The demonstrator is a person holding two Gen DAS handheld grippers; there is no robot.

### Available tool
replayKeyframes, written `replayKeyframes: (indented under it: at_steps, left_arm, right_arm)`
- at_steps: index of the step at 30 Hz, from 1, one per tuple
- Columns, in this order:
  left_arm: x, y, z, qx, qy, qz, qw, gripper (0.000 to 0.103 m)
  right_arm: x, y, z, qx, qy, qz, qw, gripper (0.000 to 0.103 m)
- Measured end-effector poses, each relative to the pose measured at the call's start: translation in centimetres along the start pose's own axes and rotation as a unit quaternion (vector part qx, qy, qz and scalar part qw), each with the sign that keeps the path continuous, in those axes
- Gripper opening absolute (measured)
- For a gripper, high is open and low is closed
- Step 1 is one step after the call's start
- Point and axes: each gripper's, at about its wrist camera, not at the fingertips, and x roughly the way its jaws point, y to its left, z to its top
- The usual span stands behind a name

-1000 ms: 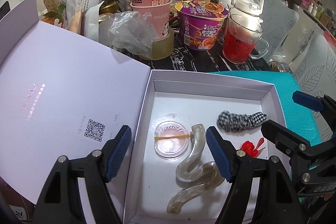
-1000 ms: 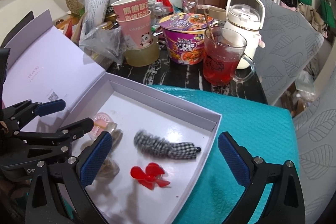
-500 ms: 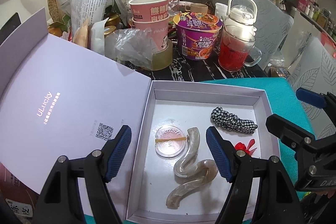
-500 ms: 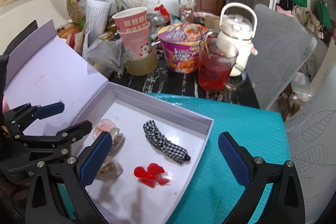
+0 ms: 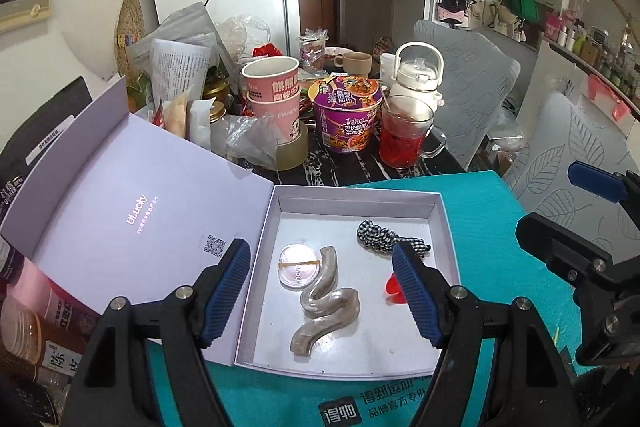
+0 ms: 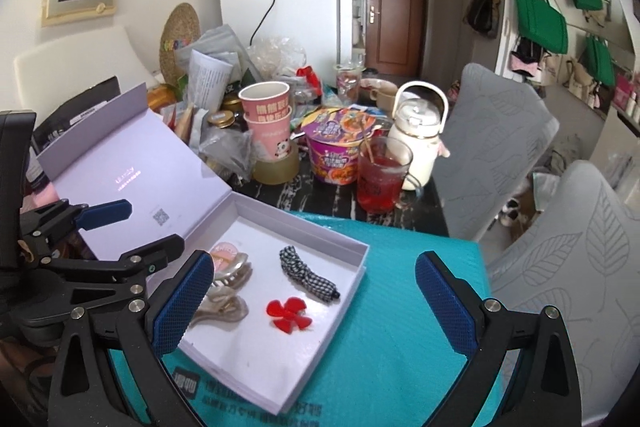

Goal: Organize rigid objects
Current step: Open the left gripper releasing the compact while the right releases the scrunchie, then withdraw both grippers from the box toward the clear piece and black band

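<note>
Both grippers, left [image 5: 322, 289] & right [image 6: 314, 301], jaws apart, empty; items sit in box [image 5: 438, 227], so shut lid [image 5: 132, 195] evenly.

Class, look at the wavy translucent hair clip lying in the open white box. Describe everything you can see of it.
The hair clip is a long, S-curved claw clip of cloudy, smoky-clear plastic with a glossy sheen. It lies flat on the floor of the white box, in its left half, running from near the middle down toward the near wall. In the right wrist view its teeth show along one edge and it looks closed. Its upper end lies against the round pink compact. Neither gripper touches it.
</note>
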Motion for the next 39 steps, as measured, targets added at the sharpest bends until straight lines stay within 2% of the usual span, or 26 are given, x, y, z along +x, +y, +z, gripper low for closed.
replayKeyframes:
  at_steps: [13,18,30,39]
  left_arm:
    - [-7.4,-2.5,-2.8,0.014,-0.044,-0.003,0.9990,0.073]
    - [-9.6,-4.0,-4.5,0.035,-0.059,-0.006,0.9977,0.073]
    - [-12.4,-7.8,-8.9,0.058,-0.059,-0.044,0.9956,0.073]
    - [-12.4,-9.5,-12.2,0.060,-0.041,-0.074,0.9946,0.073]
  right_arm:
    - [-8.1,0.0,-3.0,-0.006,-0.030,-0.012,0.999,0.103]
    - [-10.4,0.0,-4.8,-0.005,-0.038,-0.019,0.999,0.103]
    - [-14.7,-0.8,-9.8,0.001,-0.035,-0.049,0.998,0.103]
    - [-15.6,-1.6,-14.0,0.013,-0.015,-0.057,0.998,0.103]
